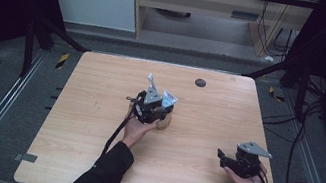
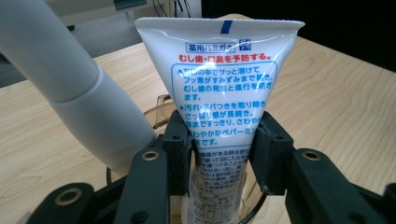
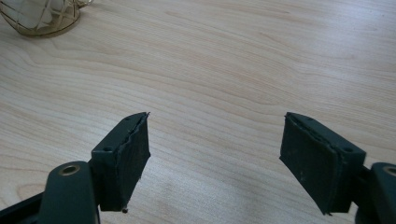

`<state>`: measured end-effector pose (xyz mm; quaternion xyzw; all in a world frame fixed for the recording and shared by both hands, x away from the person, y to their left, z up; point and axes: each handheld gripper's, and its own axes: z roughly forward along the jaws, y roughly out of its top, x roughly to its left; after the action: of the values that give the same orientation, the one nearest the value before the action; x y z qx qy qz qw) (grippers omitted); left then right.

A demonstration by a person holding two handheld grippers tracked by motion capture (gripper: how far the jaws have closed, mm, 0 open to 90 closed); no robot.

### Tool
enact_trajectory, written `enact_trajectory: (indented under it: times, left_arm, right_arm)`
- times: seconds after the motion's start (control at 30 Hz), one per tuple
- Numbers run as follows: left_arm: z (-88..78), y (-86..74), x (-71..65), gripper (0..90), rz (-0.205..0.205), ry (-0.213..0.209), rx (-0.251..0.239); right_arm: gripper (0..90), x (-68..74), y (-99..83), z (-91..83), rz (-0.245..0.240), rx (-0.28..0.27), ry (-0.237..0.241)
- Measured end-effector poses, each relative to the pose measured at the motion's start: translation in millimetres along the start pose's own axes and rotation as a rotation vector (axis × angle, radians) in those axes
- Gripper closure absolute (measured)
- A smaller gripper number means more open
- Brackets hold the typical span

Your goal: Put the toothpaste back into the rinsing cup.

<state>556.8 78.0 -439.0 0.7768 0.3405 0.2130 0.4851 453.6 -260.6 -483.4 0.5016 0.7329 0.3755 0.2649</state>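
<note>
Left hand-held gripper (image 2: pixel 223 154) jaws flank toothpaste tube (image 2: pixel 219 74), contact unclear | tube bottom hidden | right hand-held gripper (image 3: pixel 215 158) agape

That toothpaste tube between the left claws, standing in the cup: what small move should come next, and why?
Probably draw the left gripper straight back from the toothpaste tube. The tube stands upright in the clear cup beside a white handle, so it looks already placed. The pads sit at its sides; whether they press I cannot tell. The right gripper rests open over bare table.
</note>
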Motion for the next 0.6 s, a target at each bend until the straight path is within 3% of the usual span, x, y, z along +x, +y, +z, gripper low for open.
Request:
enact_trajectory:
  times: [0.3, 0.4, 0.43, 0.6]
  left_arm:
    - [-6.8, 0.7, -0.5, 61.3, 0.009, 0.007, 0.038]
    - [-9.9, 0.6, -0.7, 60.4, 0.014, 0.014, 0.037]
    - [-11.3, 0.6, -1.1, 55.3, 0.014, 0.025, 0.030]
    - [-17.1, 1.3, 2.1, 54.0, 0.008, 0.008, 0.021]
  right_arm:
    - [23.8, -0.3, 0.2, -0.8, 0.002, 0.000, -0.003]
    - [23.8, -0.3, 0.2, -1.0, 0.001, -0.002, -0.005]
    - [23.8, -0.5, 0.3, -1.2, 0.002, -0.002, -0.004]
    - [23.8, 0.0, 0.2, -1.0, 0.006, 0.002, -0.001]
